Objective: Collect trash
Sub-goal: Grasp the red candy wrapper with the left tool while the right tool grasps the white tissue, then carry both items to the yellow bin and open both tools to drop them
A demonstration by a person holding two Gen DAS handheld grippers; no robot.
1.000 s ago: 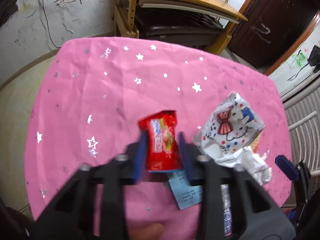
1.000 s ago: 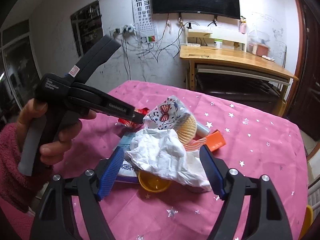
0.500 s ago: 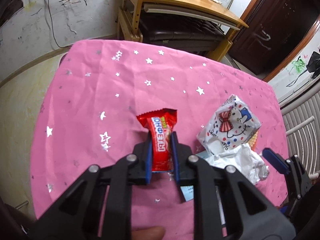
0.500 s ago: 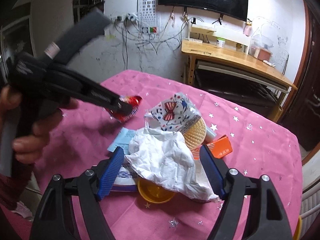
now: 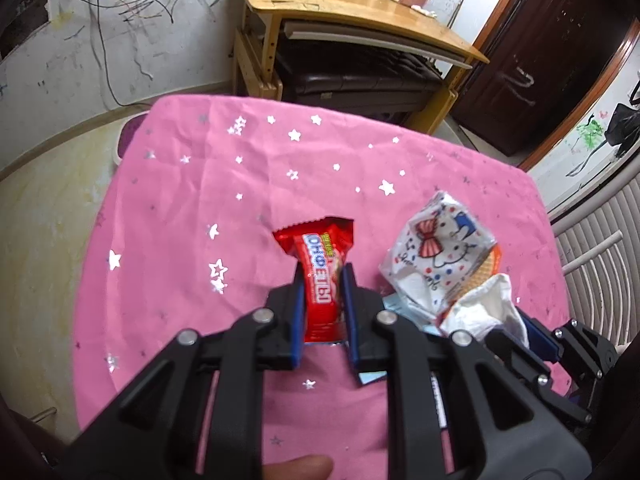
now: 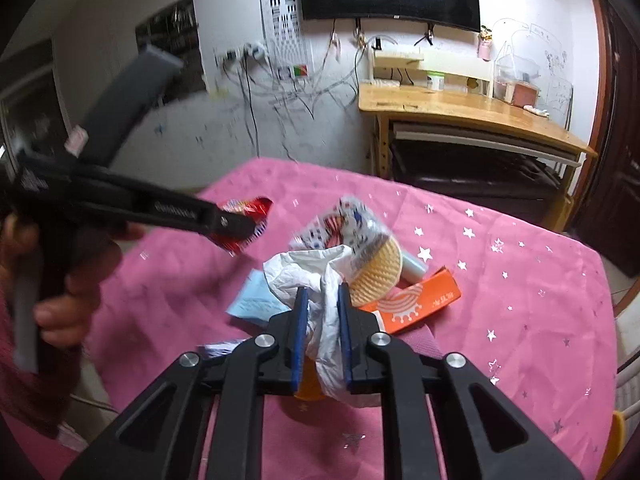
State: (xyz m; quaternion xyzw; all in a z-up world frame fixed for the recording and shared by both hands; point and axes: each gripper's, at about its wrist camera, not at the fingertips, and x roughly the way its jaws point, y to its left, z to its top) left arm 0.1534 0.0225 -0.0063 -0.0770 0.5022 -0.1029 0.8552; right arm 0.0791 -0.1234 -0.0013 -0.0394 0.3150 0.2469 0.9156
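My left gripper (image 5: 323,276) is shut on a red candy wrapper (image 5: 320,272) and holds it above the pink starred tablecloth (image 5: 208,184). It also shows in the right wrist view (image 6: 244,226), with the wrapper (image 6: 256,206) at its tip. My right gripper (image 6: 322,294) is shut on a crumpled white tissue (image 6: 316,276), which also shows in the left wrist view (image 5: 480,308). Behind the tissue lie a cartoon-printed plastic wrapper (image 6: 348,224), a round wafer-patterned lid (image 6: 378,270) and an orange box (image 6: 416,300).
A light blue paper slip (image 6: 252,302) lies left of the tissue. An orange cup (image 6: 310,380) sits partly hidden under my right gripper. A wooden desk (image 6: 460,112) stands behind the table, and a radiator (image 5: 600,248) is at the right.
My right gripper has closed on the white tissue. My left gripper has closed on the red wrapper and lifted it up and back from the table.
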